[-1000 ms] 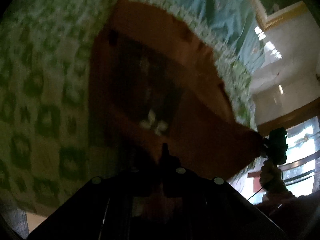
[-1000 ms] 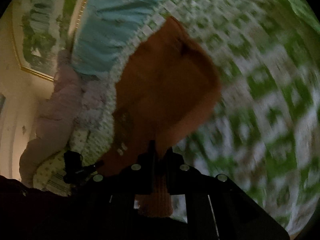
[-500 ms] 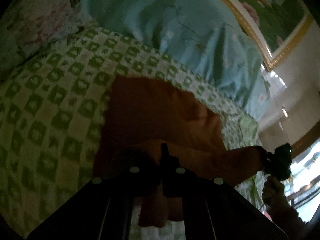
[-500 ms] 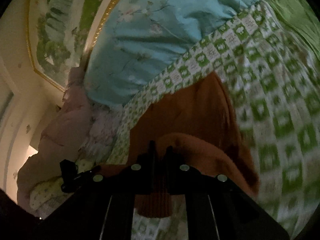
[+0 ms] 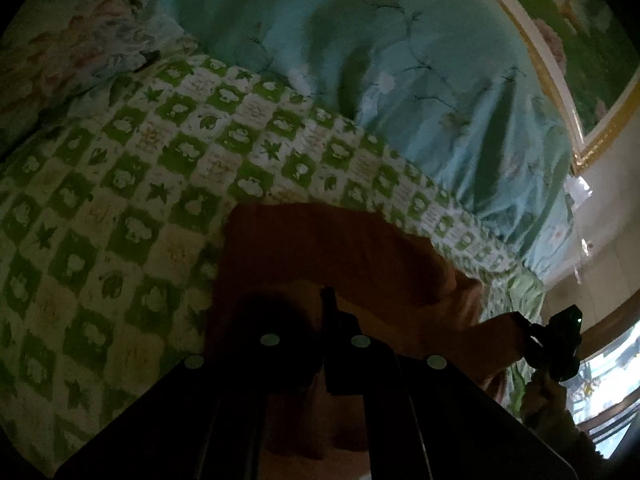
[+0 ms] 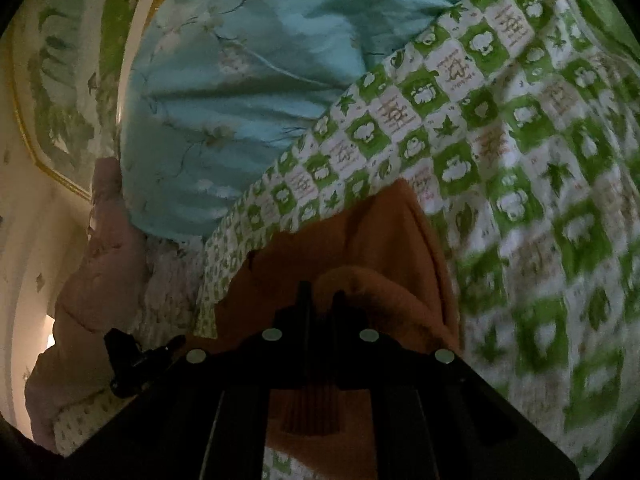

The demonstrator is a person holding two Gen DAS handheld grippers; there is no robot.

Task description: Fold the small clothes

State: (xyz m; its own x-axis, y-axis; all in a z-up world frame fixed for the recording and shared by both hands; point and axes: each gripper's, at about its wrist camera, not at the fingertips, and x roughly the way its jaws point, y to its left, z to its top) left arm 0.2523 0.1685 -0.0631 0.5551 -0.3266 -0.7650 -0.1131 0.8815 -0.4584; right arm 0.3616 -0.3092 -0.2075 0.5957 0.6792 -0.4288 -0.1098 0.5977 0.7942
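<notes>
An orange-brown knit garment (image 5: 320,248) lies on a green-and-white checked bedspread (image 5: 120,208). My left gripper (image 5: 329,300) is shut on the garment's near edge, and a ribbed hem hangs below it. My right gripper (image 6: 320,300) is shut on the other near edge of the same garment (image 6: 380,232), which bulges in a fold just ahead of the fingers. The right gripper also shows at the right in the left wrist view (image 5: 560,344), holding a stretched corner. The left gripper shows at the lower left in the right wrist view (image 6: 132,360).
A light blue flowered quilt (image 5: 400,80) is heaped at the far side of the bed. A floral pillow (image 5: 60,60) lies far left. A pink blanket (image 6: 88,280) is bunched at the left. A gold-framed picture (image 5: 560,60) hangs on the wall.
Both grippers have carried the near edge of the garment forward and lower, so less of it is spread out ahead. More of the blue quilt and wall is in view.
</notes>
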